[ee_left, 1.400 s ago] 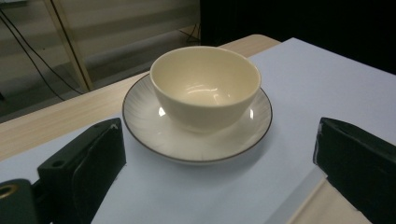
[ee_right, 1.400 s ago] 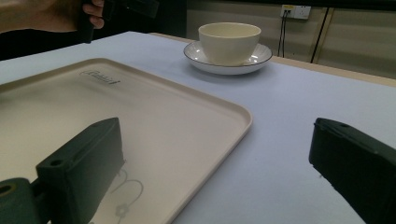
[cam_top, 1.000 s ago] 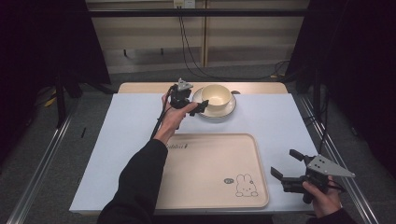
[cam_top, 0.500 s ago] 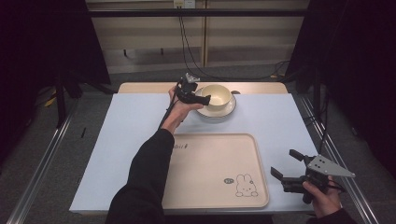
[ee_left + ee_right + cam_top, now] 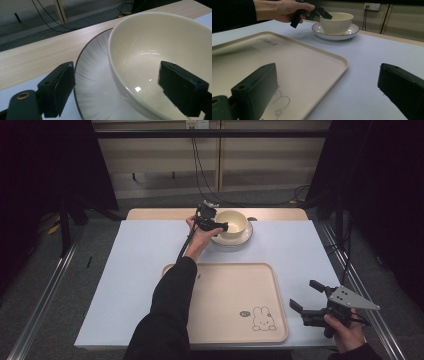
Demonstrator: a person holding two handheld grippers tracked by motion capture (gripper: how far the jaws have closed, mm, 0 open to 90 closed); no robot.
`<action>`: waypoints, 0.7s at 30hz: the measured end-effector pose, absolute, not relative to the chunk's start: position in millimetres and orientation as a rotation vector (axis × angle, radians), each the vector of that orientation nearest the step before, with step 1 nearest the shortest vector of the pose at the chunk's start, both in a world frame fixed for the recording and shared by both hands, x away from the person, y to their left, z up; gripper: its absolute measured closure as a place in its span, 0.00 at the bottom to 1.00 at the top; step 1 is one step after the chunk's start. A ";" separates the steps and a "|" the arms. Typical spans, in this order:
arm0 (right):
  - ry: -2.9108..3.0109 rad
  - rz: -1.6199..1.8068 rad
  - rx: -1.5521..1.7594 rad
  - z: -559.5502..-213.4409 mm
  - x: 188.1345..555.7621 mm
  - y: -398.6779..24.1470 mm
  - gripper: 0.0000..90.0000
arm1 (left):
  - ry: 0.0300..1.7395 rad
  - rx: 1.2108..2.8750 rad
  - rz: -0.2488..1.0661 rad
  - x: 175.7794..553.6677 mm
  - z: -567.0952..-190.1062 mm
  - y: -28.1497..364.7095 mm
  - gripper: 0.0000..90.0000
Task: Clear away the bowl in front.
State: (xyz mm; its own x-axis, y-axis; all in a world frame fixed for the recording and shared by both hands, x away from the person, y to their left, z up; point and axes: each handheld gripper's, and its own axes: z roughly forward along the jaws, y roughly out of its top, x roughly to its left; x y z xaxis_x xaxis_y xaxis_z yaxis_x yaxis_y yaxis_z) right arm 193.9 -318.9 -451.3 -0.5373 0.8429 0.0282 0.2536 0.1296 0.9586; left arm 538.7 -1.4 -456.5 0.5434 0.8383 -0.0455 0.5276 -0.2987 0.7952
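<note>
Since the earlier frames our left gripper (image 5: 216, 224) has moved in from beside the bowl (image 5: 233, 222) to its near rim, lower than before, and its jaws have just been closing a little. They straddle the bowl's wall, one jaw outside over the plate (image 5: 245, 236), one inside the bowl; gaps show on both sides in the left gripper view, so nothing is grasped yet. The bowl sits on the plate at the far edge of the table (image 5: 125, 265), beyond the tray (image 5: 225, 290). Our right gripper (image 5: 306, 301) has kept its place by the tray's right corner, jaws spread wide, holding nothing.
</note>
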 end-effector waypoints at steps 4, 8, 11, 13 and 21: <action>1.877 1.423 1.055 -451.1 193.6 -318.7 0.03 | 1.145 2.006 0.474 540.7 -460.1 -5.6 0.19; 1.877 1.423 1.053 -451.1 193.7 -318.7 0.03 | 1.170 2.002 0.428 542.7 -461.6 -9.1 0.26; 1.875 1.423 1.048 -451.2 193.8 -318.8 0.03 | 1.191 2.002 0.412 544.7 -461.4 -9.9 0.32; 1.874 1.426 1.042 -451.0 193.8 -319.1 0.03 | 1.210 2.028 0.389 544.8 -458.9 -9.5 0.39; 1.872 1.425 1.041 -451.3 193.8 -318.4 0.03 | 1.272 2.027 0.307 547.3 -459.0 -9.2 0.58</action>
State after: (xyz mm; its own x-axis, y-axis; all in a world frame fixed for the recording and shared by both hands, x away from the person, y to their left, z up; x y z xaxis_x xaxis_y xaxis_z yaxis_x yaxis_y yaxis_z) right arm 193.8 -318.4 -451.3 -0.5405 0.8411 0.0210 0.2444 0.1331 0.9605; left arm 547.3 -9.2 -459.0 0.4866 0.8580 -0.1643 0.6882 -0.2607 0.6771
